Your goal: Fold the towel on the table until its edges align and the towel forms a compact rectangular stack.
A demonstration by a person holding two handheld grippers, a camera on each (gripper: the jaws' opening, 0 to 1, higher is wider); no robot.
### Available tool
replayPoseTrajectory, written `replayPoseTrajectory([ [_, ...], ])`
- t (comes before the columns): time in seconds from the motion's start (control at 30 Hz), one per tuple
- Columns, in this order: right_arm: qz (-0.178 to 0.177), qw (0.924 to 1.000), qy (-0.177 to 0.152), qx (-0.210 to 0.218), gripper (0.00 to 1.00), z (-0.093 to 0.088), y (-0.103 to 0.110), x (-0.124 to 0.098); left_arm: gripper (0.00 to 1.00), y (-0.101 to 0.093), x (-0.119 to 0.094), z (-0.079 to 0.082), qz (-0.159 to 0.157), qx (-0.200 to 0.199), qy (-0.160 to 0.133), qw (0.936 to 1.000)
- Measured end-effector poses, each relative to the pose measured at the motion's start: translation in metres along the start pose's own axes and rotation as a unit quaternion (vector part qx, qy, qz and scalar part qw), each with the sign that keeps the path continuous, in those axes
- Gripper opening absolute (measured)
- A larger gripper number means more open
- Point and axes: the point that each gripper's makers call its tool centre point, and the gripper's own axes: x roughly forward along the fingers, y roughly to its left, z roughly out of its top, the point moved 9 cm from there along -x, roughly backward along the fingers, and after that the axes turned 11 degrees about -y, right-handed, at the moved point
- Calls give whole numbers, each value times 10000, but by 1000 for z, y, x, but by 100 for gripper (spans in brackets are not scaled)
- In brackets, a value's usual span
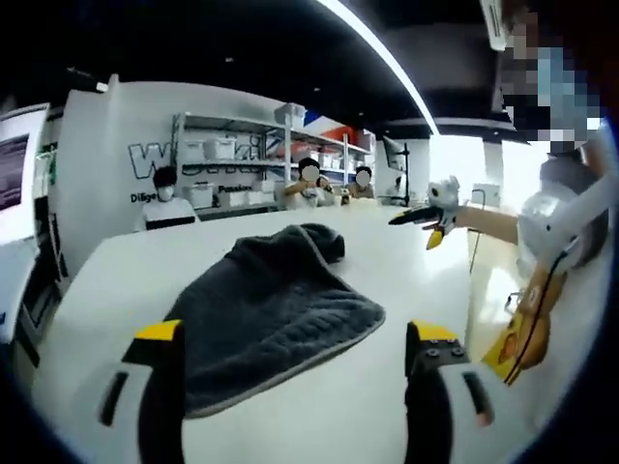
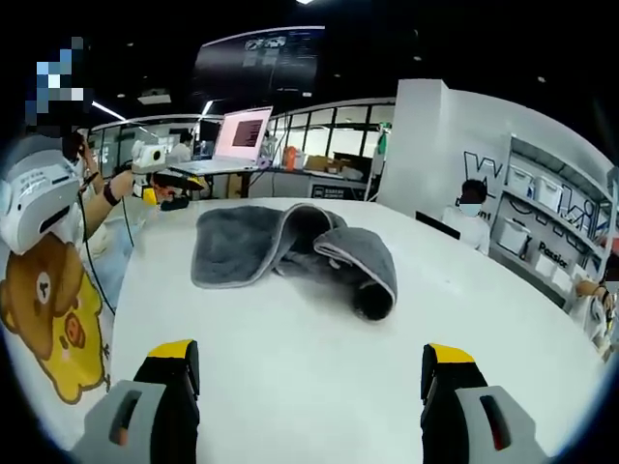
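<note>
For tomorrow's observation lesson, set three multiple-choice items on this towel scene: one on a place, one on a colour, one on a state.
1. Where does the towel lie?
A. on the white table
B. on the floor
C. on a shelf

2. What colour is the towel?
A. red
B. dark grey
C. yellow

3. What state is the towel in?
A. a neat rectangular stack
B. hanging from a hand-held gripper
C. crumpled, loosely folded over itself

Answers:
1. A: in both views the towel rests on the white tabletop.
2. B: in both views its cloth is dark grey.
3. C: in the right gripper view the towel shows uneven, bunched folds, and both the left hand-held gripper and the right hand-held gripper stand open, apart from it.
</note>
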Motion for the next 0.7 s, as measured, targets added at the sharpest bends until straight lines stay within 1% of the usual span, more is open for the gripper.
replayPoseTrajectory([
  [0.17, 50, 10000, 41, 36, 100, -3, 3, 2, 99, -1, 0, -4, 100, -105, 212, 9997],
  [0.27, 88, 9999, -27, 89, 99, -2, 5, 4, 99, -2, 1, -5, 152, -64, 386, 9991],
  [0.33, 111, 9999, -41, 95, 99, -3, 3, 8, 99, -5, 1, -5, 128, -9, 450, 9989],
  [0.4, 135, 9999, -9, 106, 98, -5, 0, 12, 99, -6, 2, -5, 122, 25, 432, 9990],
  [0.5, 135, 9996, 77, 244, 97, -10, -11, 24, 99, -9, 4, -5, 61, -1, 356, 9993],
  [0.63, 112, 9993, 71, 359, 94, -12, -24, 37, 99, -11, 6, -7, -10, 12, 374, 9993],
  [0.7, 105, 9994, 14, 333, 88, -11, -30, 44, 99, -12, 6, -8, -35, 13, 394, 9992],
])
